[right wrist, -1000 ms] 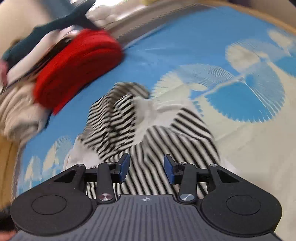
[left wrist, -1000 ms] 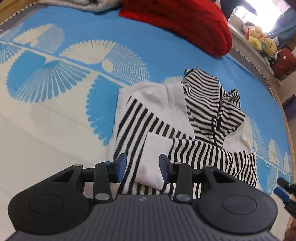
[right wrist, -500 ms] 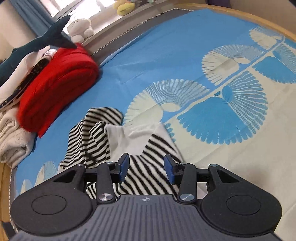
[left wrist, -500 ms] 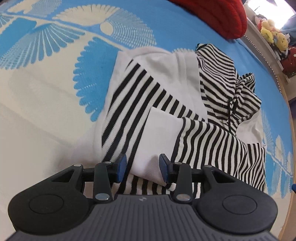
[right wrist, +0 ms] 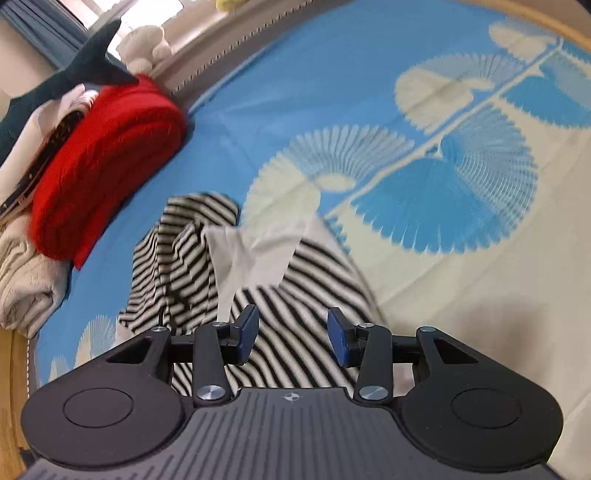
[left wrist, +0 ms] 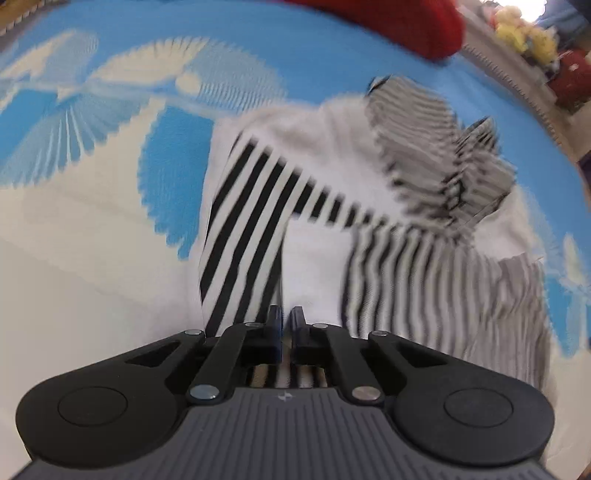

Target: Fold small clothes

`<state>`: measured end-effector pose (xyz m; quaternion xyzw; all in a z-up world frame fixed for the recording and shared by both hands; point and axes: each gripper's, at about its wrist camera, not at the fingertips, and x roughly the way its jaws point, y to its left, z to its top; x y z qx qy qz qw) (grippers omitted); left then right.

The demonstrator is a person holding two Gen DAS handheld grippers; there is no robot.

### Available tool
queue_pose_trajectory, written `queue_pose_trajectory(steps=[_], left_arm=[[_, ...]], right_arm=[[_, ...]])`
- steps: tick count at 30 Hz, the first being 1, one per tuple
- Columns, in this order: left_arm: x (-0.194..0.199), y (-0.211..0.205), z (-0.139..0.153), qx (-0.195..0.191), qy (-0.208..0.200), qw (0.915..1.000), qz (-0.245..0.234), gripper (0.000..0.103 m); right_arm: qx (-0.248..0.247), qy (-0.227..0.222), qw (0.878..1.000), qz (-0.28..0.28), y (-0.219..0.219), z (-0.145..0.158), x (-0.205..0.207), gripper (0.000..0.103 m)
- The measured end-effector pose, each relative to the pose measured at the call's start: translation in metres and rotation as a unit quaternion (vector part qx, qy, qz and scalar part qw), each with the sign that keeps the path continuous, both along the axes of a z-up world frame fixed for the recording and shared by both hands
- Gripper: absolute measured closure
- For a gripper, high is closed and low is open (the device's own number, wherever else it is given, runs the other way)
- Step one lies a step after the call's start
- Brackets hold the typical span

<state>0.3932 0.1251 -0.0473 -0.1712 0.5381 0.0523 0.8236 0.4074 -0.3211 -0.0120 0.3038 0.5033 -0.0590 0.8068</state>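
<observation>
A small black-and-white striped garment [left wrist: 258, 229] with white panels lies crumpled on the blue and cream bedspread [left wrist: 92, 229]. My left gripper [left wrist: 285, 323] is shut on the garment's near edge, where a striped part meets a white panel. The left wrist view is blurred by motion. In the right wrist view the same garment [right wrist: 295, 306] lies under my right gripper [right wrist: 291, 334], which is open and empty just above the striped cloth.
A folded red knit [right wrist: 107, 162] and a cream knit [right wrist: 26, 280] sit at the bed's far side, with a dark shark plush [right wrist: 74, 70]. Soft toys [left wrist: 524, 33] stand on a ledge beyond the bed's edge.
My left gripper has closed on the garment's near edge and is moving, blurring its view. My right gripper has dropped closer over the striped cloth and stays open.
</observation>
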Motion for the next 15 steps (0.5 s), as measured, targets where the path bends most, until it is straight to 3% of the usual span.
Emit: queue_pose_trajectory(steps=[3, 5, 9, 15], left_arm=[[-0.008, 0.003, 0.035, 0.001, -0.045, 0.9990, 0.003, 0.099], [-0.013, 0.006, 0.042, 0.013, -0.042, 0.9990, 0.011, 0.099], [-0.013, 0.018, 0.028, 0.024, 0.010, 0.9991, 0.033, 0.098], [-0.011, 0.017, 0.030, -0.002, -0.015, 0.9999, 0.004, 0.086]], right_arm=[[0.003, 0.004, 1.000, 0.003, 0.009, -0.003, 0.000, 0.059], [0.002, 0.007, 1.000, 0.008, 0.017, -0.006, -0.001, 0.059], [0.027, 0.052, 0.998, 0.013, 0.033, -0.029, -0.006, 0.058], [0.015, 0.136, 0.990, -0.019, 0.034, -0.067, -0.016, 0.058]])
